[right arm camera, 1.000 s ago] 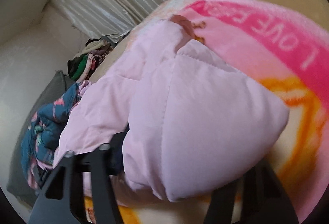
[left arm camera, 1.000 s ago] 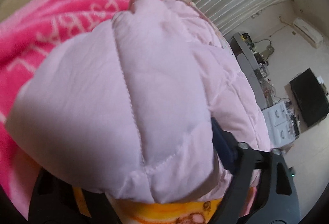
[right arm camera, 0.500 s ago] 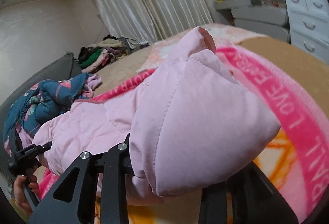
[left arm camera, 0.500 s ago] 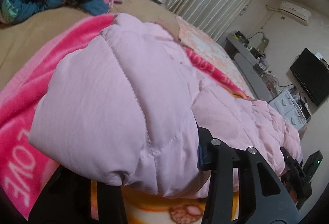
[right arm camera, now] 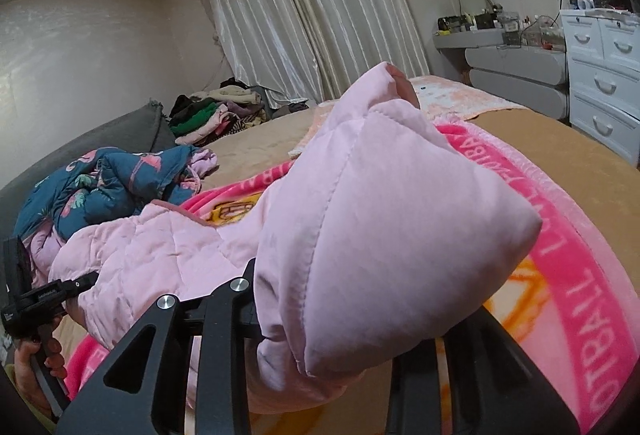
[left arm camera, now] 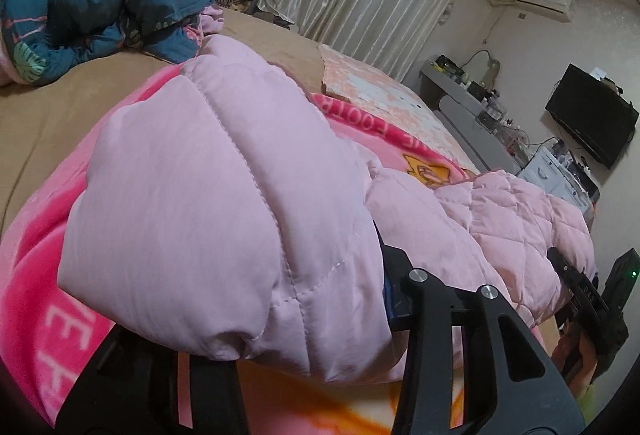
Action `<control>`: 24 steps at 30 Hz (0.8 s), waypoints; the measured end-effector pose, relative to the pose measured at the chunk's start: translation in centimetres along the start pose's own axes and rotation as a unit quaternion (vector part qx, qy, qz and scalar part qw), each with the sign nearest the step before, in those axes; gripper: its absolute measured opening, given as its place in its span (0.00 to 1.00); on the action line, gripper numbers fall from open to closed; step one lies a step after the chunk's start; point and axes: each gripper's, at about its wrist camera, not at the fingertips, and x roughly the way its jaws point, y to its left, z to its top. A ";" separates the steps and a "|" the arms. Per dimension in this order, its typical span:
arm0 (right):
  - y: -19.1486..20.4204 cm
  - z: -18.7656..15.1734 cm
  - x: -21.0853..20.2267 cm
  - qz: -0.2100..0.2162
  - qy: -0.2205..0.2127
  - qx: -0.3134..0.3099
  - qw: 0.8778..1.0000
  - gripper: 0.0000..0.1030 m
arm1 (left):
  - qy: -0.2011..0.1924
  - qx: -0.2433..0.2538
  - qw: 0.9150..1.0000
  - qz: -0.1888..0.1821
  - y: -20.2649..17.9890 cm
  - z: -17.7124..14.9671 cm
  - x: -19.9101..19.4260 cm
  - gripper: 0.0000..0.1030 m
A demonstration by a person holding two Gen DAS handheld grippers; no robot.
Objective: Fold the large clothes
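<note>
Both grippers are clamping the pink padded jacket (left arm camera: 224, 203), one at each end of the same edge, and it is hanging between them just above the blanket (left arm camera: 36, 275) on the bed (left arm camera: 60, 103). The left gripper (left arm camera: 280, 351) is pinching a thick quilted fold; its jaws have just been closing, with the padding between them. The right gripper (right arm camera: 320, 351) is squeezing a puffy corner the same way, its jaws likewise having just been closing on the fabric.

The jacket is looking light, soft and bulky, with a smooth shell that is probably slippery. The filling is likely compressing, so a shallow pinch may be creeping out. Taking hold deep over a stitched seam or hem seems safest, keeping the span taut so the middle is not sagging.
</note>
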 end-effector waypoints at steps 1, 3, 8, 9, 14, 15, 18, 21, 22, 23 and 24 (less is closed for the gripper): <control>0.2 -0.2 -0.5 0.000 -0.003 -0.003 1.000 0.28 | -0.002 0.003 1.000 0.001 -0.1 -0.2 -0.3 0.33; 0.5 -0.8 -1.4 -0.001 -0.007 -0.012 1.000 0.28 | -0.006 0.006 1.000 0.002 0.0 -1.0 -1.3 0.33; 0.8 -2.4 -3.4 -0.001 -0.007 -0.012 1.000 0.28 | -0.005 0.007 1.000 0.004 0.8 -2.3 -2.5 0.33; 0.8 -2.7 -3.8 -0.004 -0.007 -0.015 1.000 0.28 | -0.005 0.007 1.000 0.003 1.0 -2.5 -2.7 0.33; 1.0 -4.3 -5.8 -0.008 -0.011 -0.009 1.000 0.28 | -0.006 0.010 1.000 0.003 1.4 -3.6 -3.8 0.33; 0.9 -4.6 -6.1 -0.008 -0.010 -0.005 1.000 0.28 | -0.006 0.010 1.000 0.003 1.5 -3.9 -4.0 0.33; 0.4 -5.4 -7.1 -0.006 -0.008 0.007 1.000 0.28 | -0.005 0.012 1.000 0.004 1.7 -4.6 -4.6 0.33; -0.1 -5.9 -7.8 -0.007 -0.008 0.015 1.000 0.28 | -0.004 0.013 1.000 0.005 2.0 -5.1 -5.0 0.33; -0.2 -6.2 -8.1 -0.007 -0.007 0.018 1.000 0.28 | -0.004 0.013 1.000 0.005 2.1 -5.3 -5.2 0.33; -0.2 -6.5 -8.4 -0.008 -0.006 0.020 1.000 0.28 | -0.003 0.014 1.000 0.007 2.1 -5.5 -5.3 0.33; -0.2 -6.8 -8.5 -0.010 -0.004 0.022 1.000 0.28 | -0.001 0.014 1.000 0.009 2.2 -5.7 -5.4 0.33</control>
